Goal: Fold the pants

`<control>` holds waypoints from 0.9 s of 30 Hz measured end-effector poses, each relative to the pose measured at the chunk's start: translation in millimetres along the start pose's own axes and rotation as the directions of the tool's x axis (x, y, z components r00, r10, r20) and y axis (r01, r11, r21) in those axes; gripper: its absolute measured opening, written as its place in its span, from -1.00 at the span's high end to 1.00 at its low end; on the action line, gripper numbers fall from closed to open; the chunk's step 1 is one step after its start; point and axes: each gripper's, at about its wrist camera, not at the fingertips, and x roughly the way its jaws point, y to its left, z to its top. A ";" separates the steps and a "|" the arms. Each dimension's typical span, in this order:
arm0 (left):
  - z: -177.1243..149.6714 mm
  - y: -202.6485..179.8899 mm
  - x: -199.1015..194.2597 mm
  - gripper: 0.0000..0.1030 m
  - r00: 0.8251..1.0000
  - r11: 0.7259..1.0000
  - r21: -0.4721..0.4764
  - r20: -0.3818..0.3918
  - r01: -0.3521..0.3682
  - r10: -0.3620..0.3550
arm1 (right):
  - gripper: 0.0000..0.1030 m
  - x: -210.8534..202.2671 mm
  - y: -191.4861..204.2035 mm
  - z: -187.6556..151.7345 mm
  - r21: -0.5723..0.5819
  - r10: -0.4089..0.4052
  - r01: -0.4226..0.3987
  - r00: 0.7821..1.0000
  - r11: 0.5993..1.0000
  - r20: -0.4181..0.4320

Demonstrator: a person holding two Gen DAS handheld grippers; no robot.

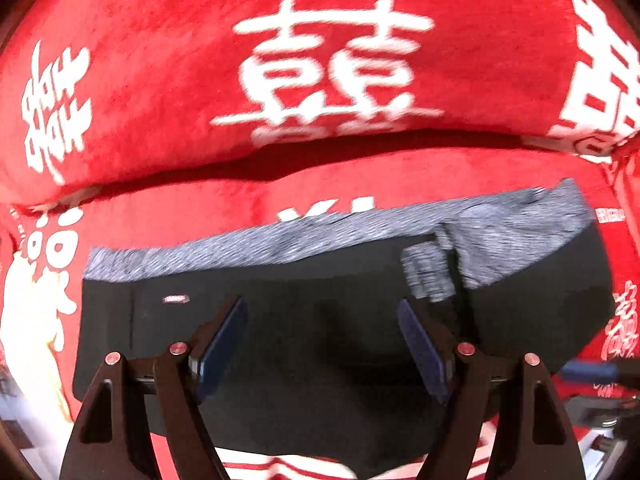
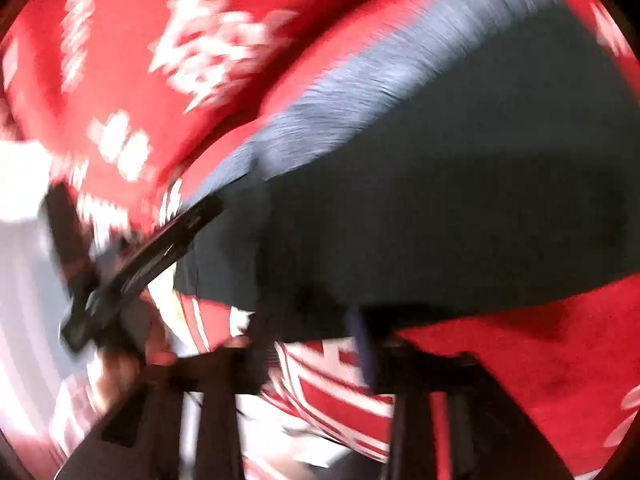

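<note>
flat on the red blanket [image 1: 152,92] lay one pair of black pants [image 1: 320,352], folded into a block, its grey waistband [image 1: 360,240] along the far edge. just above it hung the left gripper [image 1: 322,320], its two blue pads [image 1: 222,344] spread with nothing between them. the right gripper [image 2: 308,340] was too blurred; i could not tell its state.

large white double-happiness characters 囍 [image 1: 334,68] printed across the red blanket [image 1: 160,80], other small print unreadable
</note>
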 end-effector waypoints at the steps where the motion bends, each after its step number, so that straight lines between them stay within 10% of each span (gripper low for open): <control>1: 3.3 -5.7 -3.0 -0.53 1.000 1.000 0.004 0.005 0.011 -0.011 | -0.17 -23.0 1.3 2.4 -0.049 -0.022 0.024 0.998 0.998 0.054; 7: 23.7 -61.9 -9.2 -0.53 0.996 0.994 0.073 0.032 0.077 -0.080 | -0.17 -95.4 -77.9 43.1 0.154 -0.256 0.221 0.926 0.963 0.277; 11: 24.0 -95.6 17.4 -0.53 0.996 0.987 0.137 -0.019 0.088 -0.086 | 0.34 -63.0 -136.8 52.4 0.262 -0.137 0.105 0.985 0.959 0.108; 19: -16.1 -72.1 54.0 -0.82 0.991 0.995 0.066 -0.116 0.077 -0.069 | 0.36 -46.3 -112.5 48.1 0.150 -0.247 0.233 0.965 0.961 0.088; 27: -34.8 -42.8 18.3 -0.81 0.995 1.000 0.020 -0.098 0.016 -0.014 | -0.09 -49.2 -83.3 30.1 0.113 -0.384 0.373 0.918 0.921 0.101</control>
